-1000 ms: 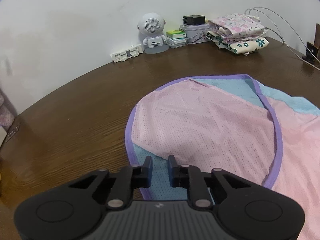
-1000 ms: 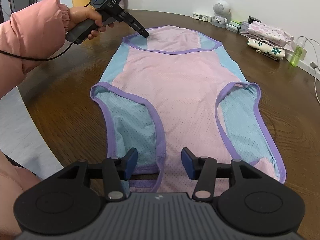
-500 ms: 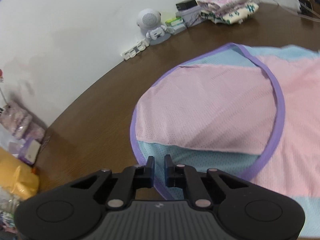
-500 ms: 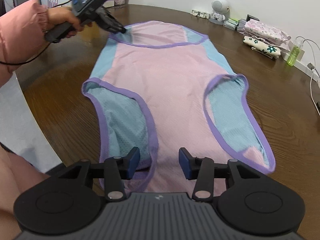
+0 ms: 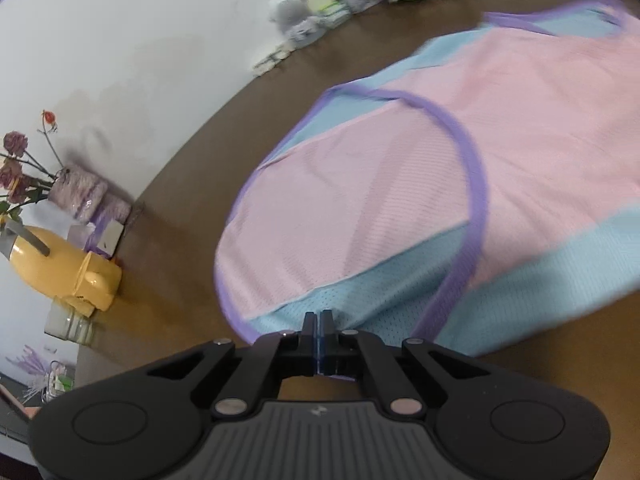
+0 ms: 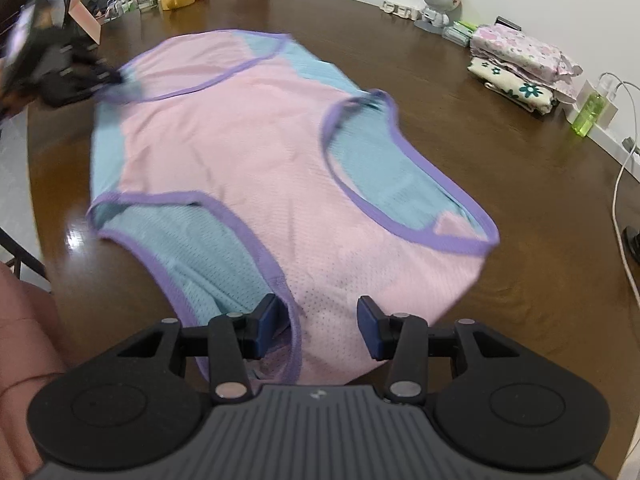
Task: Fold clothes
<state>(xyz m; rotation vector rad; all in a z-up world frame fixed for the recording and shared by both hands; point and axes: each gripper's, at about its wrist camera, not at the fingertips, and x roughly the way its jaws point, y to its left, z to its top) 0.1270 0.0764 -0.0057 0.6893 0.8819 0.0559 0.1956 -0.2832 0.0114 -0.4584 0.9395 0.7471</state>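
Round brown wooden table is carrying clutter along its far rim: in the right wrist view, 1 white robot-shaped speaker at 1 o'clock, 1 white power strip just beside it, a stack of 2 folded floral cloths at 2 o'clock, 1 green bottle near the white cable trailing along the 3 o'clock edge. 1 yellow jug is sitting at 9 o'clock in the left wrist view, dried flowers above it, a small glass jar touching its base. Nothing is blocking the garment itself. 1 pink-and-blue mesh vest with purple trim is lying flat across the table centre, 2 armholes showing toward the near end. Left gripper is sitting with jaws pressed together, pinching the vest's blue fabric at its purple-trimmed edge; in the right wrist view it is showing as a blurred dark shape at 10 o'clock, at the vest's far corner. Right gripper is hovering over the near end with jaws spread wide, the strap's pink fabric lying between the 2 fingers, left finger looking to be touching the purple trim; gripping nothing.
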